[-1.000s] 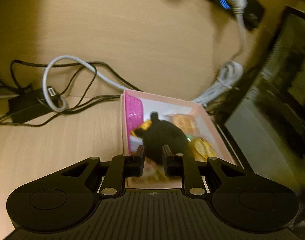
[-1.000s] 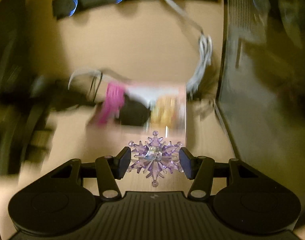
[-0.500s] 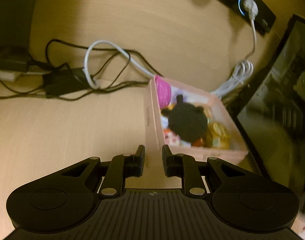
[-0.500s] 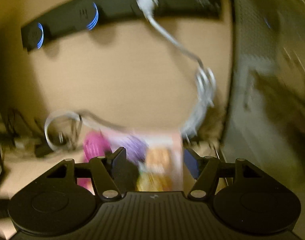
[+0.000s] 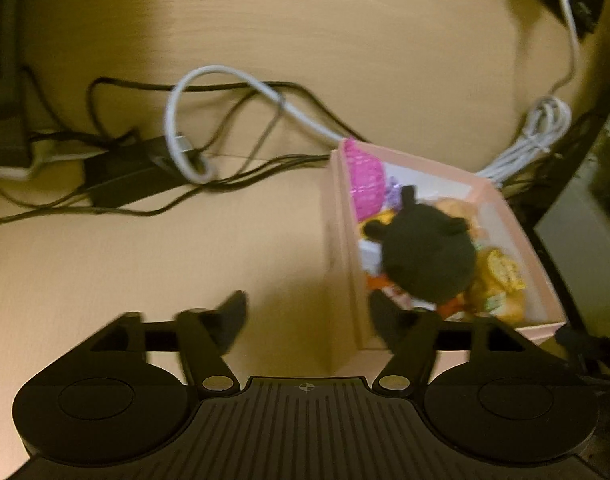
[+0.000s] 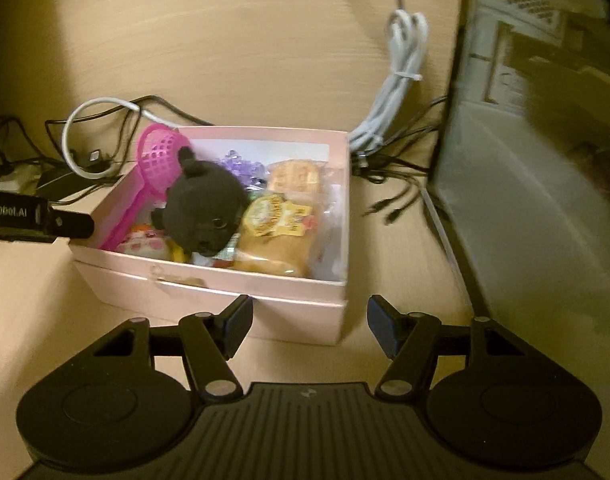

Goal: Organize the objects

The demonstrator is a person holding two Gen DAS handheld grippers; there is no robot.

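Left tongs (image 5: 305,316) opening wide, astride box (image 5: 341,240) near corner, nothing gripped. Right tongs (image 6: 309,330) parted, empty, just short of box (image 6: 209,284) front wall. Box on worktop (image 5: 145,260), full: plush (image 6: 203,208) on top, face toward right tongs; scoop (image 6: 157,164) leaning on left wall, long axis front to back, head rearward; snowflake (image 6: 241,168) behind plush. Packing apparently done; next probably shifting or closing box, needing a two-sided hold.

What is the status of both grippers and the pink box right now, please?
Left gripper opening, astride box wall, gripping nothing. Right gripper open, empty, at pink box front. Black plush, scoop, snacks inside. Cables behind.
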